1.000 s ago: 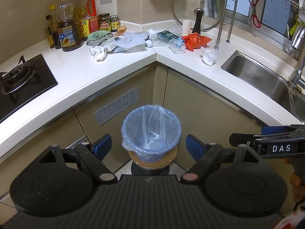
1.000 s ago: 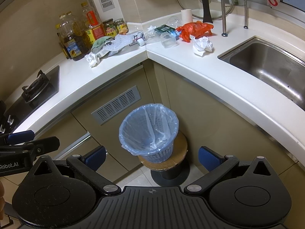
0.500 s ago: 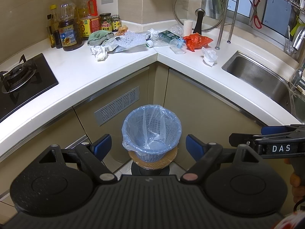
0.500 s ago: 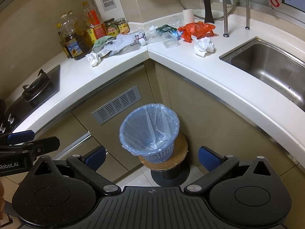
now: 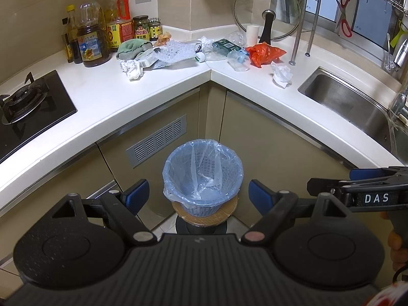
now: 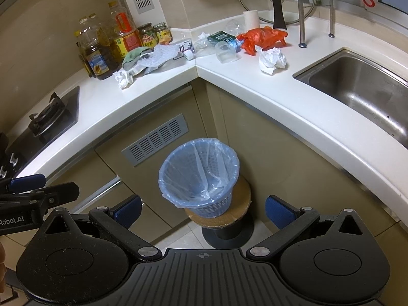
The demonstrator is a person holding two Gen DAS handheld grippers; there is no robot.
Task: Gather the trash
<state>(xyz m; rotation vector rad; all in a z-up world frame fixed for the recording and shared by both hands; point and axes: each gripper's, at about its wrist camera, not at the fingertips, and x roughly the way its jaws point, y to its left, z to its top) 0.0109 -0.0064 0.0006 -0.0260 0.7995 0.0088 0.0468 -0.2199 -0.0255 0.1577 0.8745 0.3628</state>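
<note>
Both tongs, the left gripper and right gripper, hang spread wide and empty above the lined bin, so collecting has not begun. Trash lies far off on the counter; the nearest crumpled tissue needs a reach forward. Readable: "DAS", "Robot.AI".

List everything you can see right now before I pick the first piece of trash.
bin: 1, blue liner, empty, on round stool on floor
crumpled paper: 2, white, countertop; second near sink
plastic bag: 1, red, corner countertop
clear cup: 1, on its side, beside bag
bubble wrap: 1, clear, corner
cloth: 1, green
oil bottles: several, back wall
sink: 1, steel
hob: 1, black
left tool: open, empty
right tool: open, empty
</note>
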